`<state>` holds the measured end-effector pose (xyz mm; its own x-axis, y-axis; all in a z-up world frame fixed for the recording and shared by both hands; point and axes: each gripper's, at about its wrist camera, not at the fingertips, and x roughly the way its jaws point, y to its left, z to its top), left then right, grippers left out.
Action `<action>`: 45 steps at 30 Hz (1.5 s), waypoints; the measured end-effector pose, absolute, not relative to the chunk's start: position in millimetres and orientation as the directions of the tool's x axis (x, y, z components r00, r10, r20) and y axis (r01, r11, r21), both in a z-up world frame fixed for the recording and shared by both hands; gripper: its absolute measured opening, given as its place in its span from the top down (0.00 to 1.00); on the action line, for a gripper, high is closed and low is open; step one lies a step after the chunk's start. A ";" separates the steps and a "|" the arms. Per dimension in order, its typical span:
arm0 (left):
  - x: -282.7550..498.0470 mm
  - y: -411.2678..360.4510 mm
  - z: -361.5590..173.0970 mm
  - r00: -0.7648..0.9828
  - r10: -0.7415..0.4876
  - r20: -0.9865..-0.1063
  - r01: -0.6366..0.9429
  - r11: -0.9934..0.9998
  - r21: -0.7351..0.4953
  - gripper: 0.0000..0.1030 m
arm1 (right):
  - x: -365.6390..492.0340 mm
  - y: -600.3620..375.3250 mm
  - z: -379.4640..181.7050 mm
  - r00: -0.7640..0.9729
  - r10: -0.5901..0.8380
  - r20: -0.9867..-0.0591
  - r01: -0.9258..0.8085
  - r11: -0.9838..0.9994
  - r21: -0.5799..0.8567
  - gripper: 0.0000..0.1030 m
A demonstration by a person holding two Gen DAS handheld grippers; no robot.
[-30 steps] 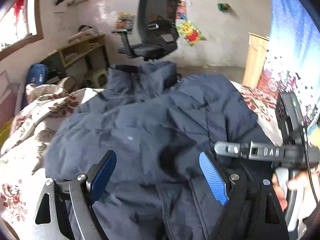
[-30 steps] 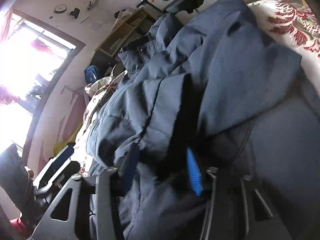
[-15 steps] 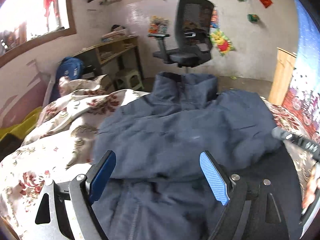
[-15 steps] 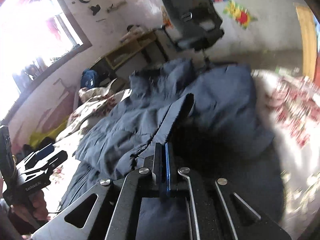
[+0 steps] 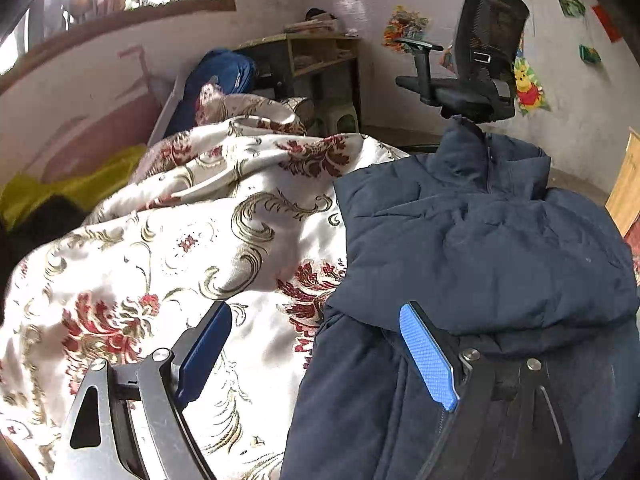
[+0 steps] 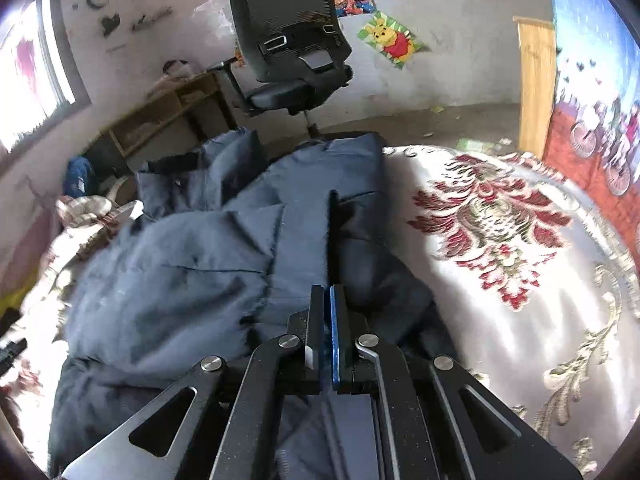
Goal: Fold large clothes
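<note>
Left tool [image 5: 316, 354] spread wide, empty, over floral cream bedspread [image 5: 160, 248]. Right tool [image 6: 329, 340] clamped on dark navy padded jacket [image 6: 224, 248], fabric edge running toward 12 o'clock.

The puffy navy quilted jacket [image 5: 480, 248] is matt cloth. The cream floral bedspread [image 5: 168, 264] has a satin sheen. The gripper pads [image 5: 428, 356] are textured blue rubber.

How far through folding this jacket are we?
Roughly midway, I'd judge. Done: the navy jacket has one side laid over its front on the floral bedspread. In hand: the right tongs are shut on a jacket edge; the left tongs are open, holding nothing. Left: further folds and tidying.
</note>
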<state>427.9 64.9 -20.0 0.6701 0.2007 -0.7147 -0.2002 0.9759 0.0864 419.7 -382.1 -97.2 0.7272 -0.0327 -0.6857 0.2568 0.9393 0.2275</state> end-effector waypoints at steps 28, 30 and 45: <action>502.2 -32.4 -106.2 0.625 0.064 -0.778 -0.007 0.997 0.077 0.00 | 458.9 -285.9 -122.4 0.706 0.149 -0.692 -0.144 0.987 0.066 0.51; 500.3 -36.9 -108.7 0.638 0.085 -0.765 -0.009 0.995 0.103 0.00 | 456.6 -286.3 -127.5 0.712 0.158 -0.684 -0.149 0.986 0.073 0.51; 498.2 -28.8 -113.3 0.638 0.054 -0.768 -0.011 0.998 0.061 0.00 | 427.5 -298.3 -114.2 0.744 0.189 -0.641 -0.152 0.982 0.114 0.22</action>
<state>498.2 -28.8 -113.3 0.6381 0.0542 -0.7680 -0.0111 0.9981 0.0613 427.5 -298.3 -114.2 0.7438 0.1895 -0.6410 -0.1520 0.9818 0.1138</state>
